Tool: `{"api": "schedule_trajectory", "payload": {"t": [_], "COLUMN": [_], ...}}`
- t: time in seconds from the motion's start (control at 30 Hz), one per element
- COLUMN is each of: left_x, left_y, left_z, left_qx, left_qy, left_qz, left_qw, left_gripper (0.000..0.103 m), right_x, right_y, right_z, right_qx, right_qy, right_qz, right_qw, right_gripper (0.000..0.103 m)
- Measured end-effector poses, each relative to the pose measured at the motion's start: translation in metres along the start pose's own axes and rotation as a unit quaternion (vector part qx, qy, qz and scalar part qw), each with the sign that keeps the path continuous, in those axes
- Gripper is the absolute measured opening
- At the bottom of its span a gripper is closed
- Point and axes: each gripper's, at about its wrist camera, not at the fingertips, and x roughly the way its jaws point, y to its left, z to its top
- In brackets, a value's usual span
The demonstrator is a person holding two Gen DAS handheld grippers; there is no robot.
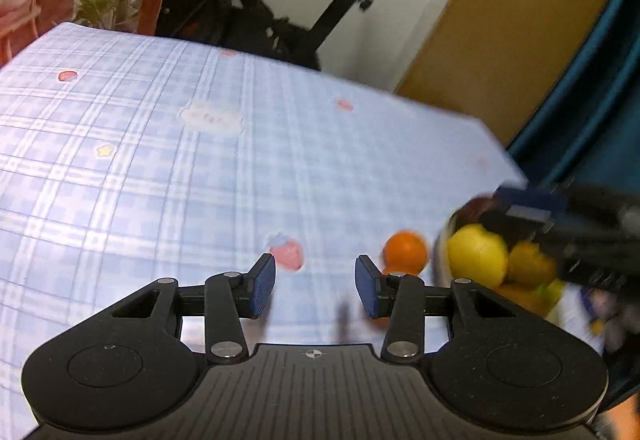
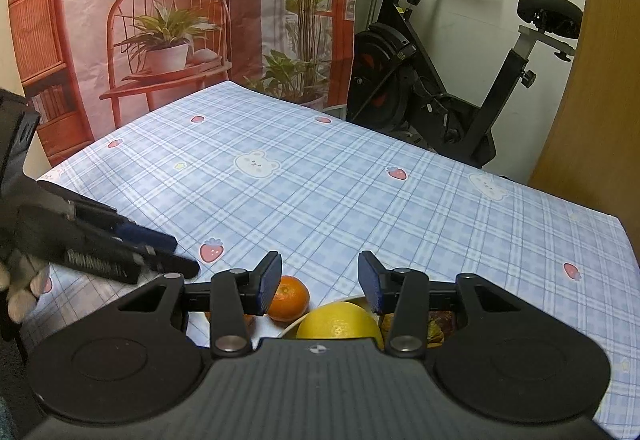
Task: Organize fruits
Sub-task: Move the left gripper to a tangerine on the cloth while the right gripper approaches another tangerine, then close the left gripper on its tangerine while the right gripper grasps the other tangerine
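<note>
Left gripper (image 1: 315,286): fingers apart, nothing held.
Right gripper (image 2: 319,282): fingers apart, empty.
Orange (image 2: 288,298): just beyond the left finger; judged firm, round, roll-prone, best pinched across its middle.

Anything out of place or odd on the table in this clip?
One orange sits loose on the tablecloth, just outside the bowl that holds the yellow citrus and other fruit. Nothing looks spilled or damaged. Both grippers are open and empty.

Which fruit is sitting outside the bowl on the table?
The orange. It rests alone on the tablecloth beside the bowl, while the yellow fruit lies inside.
</note>
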Motion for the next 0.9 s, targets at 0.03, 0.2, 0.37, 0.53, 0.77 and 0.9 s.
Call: {"api": "schedule_trajectory", "payload": {"t": [0.03,0.2,0.37,0.53,0.77,0.9], "left_x": [-0.003,-0.001,0.013,0.019,0.016,0.021], "left_y": [-0.002,-0.030,-0.037,-0.022,-0.011,-0.012], "left_z": [0.002,-0.004,-0.016,-0.016,-0.013,-0.009], "left_qx": [0.002,0.068,0.110,0.083,0.061,0.055], "left_qy": [-0.011,0.004,0.039,0.050,0.035,0.030], "left_qz": [-0.012,-0.059,0.007,0.014,0.003,0.000], "left_qw": [0.9999,0.9960,0.9932,0.9951,0.9975,0.9980], "left_gripper": [0.046,0.048,0.048,0.043,0.036,0.037], "right_x": [0.001,0.003,0.002,0.008,0.035,0.053], "right_y": [0.000,0.001,0.001,0.007,0.023,0.026], "right_z": [0.000,-0.001,-0.001,-0.001,0.003,0.007], "right_qx": [0.000,-0.002,-0.005,-0.016,-0.054,-0.068], "right_qy": [0.001,0.005,0.009,0.021,0.067,0.098], "right_qz": [0.000,0.000,0.000,0.010,0.026,0.029], "right_qw": [1.000,1.000,1.000,1.000,0.996,0.993], "right_gripper": [0.046,0.046,0.046,0.046,0.046,0.046]}}
